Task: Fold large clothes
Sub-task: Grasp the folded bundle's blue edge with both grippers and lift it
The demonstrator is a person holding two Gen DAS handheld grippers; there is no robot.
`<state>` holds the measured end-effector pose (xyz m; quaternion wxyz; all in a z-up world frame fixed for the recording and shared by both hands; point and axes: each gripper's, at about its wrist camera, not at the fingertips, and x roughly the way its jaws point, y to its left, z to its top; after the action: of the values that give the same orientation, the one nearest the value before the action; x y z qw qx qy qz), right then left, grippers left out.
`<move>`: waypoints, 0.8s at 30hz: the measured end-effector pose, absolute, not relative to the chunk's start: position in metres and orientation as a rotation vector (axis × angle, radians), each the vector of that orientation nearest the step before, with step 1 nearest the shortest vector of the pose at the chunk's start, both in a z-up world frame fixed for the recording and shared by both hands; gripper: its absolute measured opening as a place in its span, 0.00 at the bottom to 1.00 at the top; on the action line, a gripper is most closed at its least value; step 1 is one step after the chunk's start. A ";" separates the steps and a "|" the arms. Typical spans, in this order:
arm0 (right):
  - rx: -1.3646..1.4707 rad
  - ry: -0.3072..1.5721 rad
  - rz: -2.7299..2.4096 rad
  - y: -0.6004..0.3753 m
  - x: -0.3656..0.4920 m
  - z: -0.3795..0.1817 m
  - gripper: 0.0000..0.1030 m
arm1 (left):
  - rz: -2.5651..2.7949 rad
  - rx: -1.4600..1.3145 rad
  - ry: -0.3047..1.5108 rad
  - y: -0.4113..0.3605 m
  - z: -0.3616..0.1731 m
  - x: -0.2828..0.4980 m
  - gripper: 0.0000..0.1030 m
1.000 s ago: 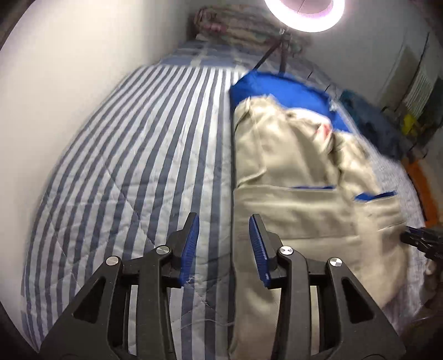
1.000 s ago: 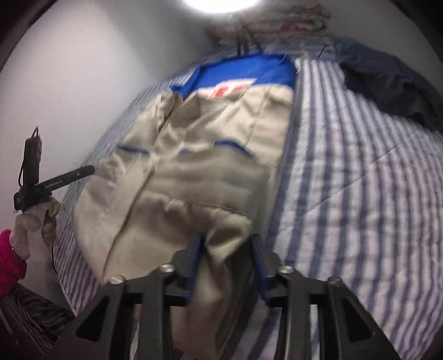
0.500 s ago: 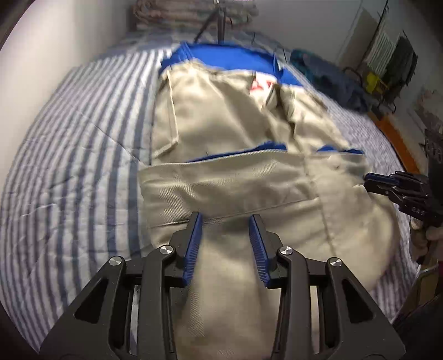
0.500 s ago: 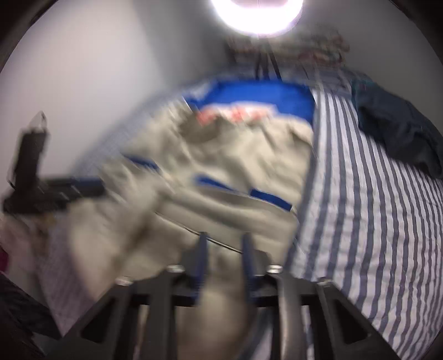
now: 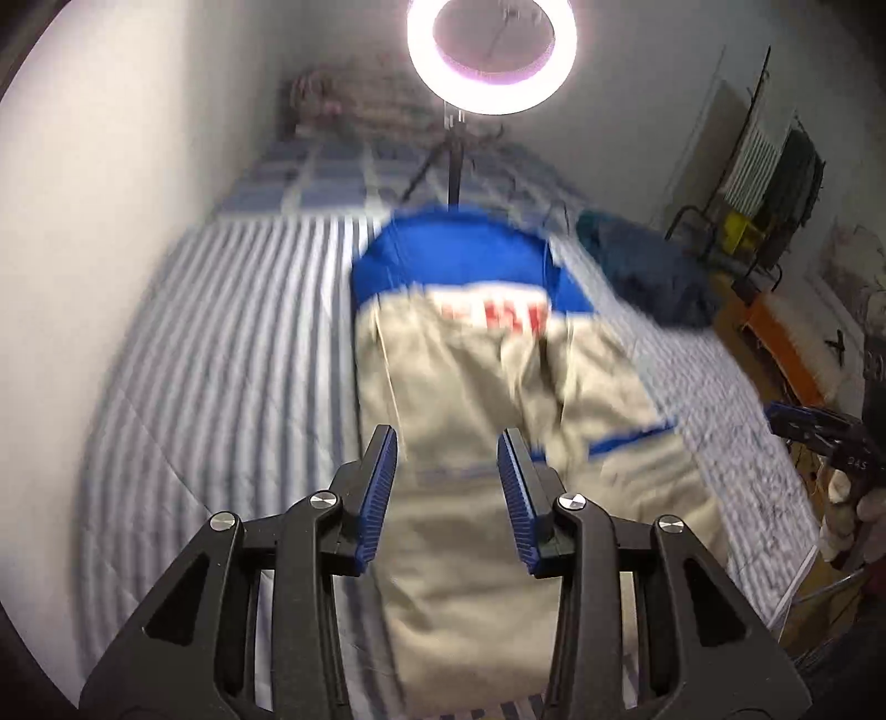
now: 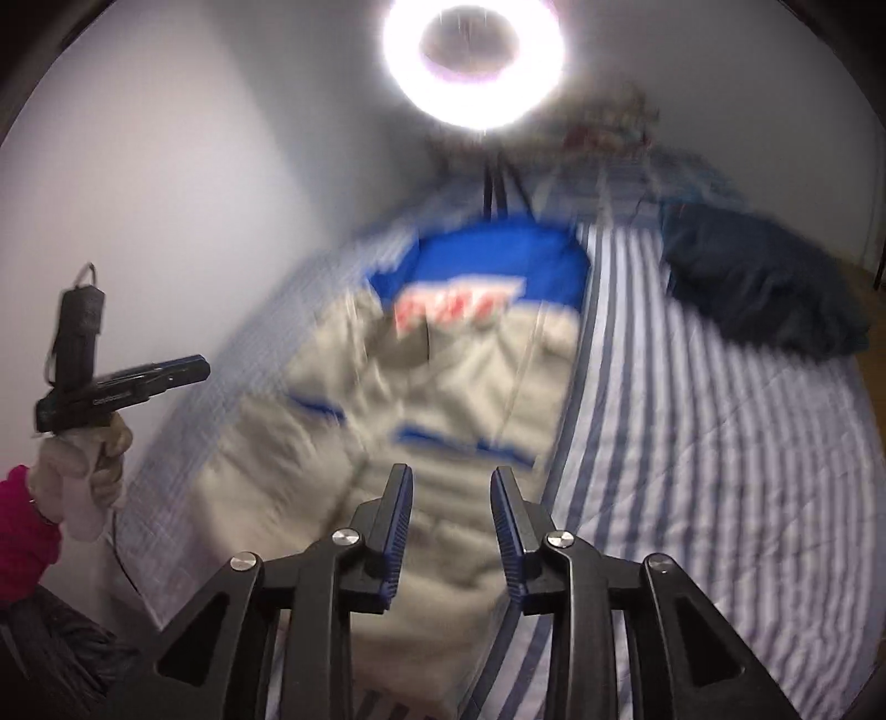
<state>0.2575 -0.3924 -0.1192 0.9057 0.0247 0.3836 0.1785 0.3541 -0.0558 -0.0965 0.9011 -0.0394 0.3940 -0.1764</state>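
Note:
A beige jacket (image 5: 476,382) with a blue collar part and red lettering lies folded lengthwise on the blue-and-white striped bed (image 5: 221,360). My left gripper (image 5: 447,437) hovers above its near end, open, with nothing between the pads. It also shows at the left in the right wrist view, left gripper (image 6: 188,370), held by a gloved hand (image 6: 83,476). My right gripper (image 6: 451,476) hangs over the jacket (image 6: 443,387). Its jaws are opening and hold no cloth. Its tip, right gripper (image 5: 786,415), shows at the right in the left wrist view.
A lit ring light (image 5: 492,52) on a tripod stands on the bed's far end, beside a heap of bedding (image 5: 332,105). A dark blue garment (image 6: 758,288) lies to the jacket's right. A white wall (image 5: 111,166) borders the left. An orange bench (image 5: 786,343) stands beside the bed.
The right gripper, shut on the jacket's beige edge a second ago, has let go and risen. The left gripper swung over the jacket and rose too. The jacket now lies flat below both.

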 end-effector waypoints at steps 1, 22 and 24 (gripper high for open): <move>0.054 0.771 0.371 -0.395 0.257 -0.107 0.29 | -0.358 -0.078 0.788 -0.049 -0.080 0.360 0.38; 0.104 0.841 0.336 -0.415 0.523 -0.129 0.44 | -0.366 -0.117 0.942 -0.062 -0.146 0.628 0.57; 0.122 0.858 0.338 -0.416 0.544 -0.151 0.44 | -0.369 -0.161 0.972 -0.063 -0.169 0.648 0.57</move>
<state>0.5442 -0.4159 -0.1510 0.8939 0.0588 0.4135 0.1631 0.6478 -0.0632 -0.1690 0.8649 -0.0769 0.4637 -0.1762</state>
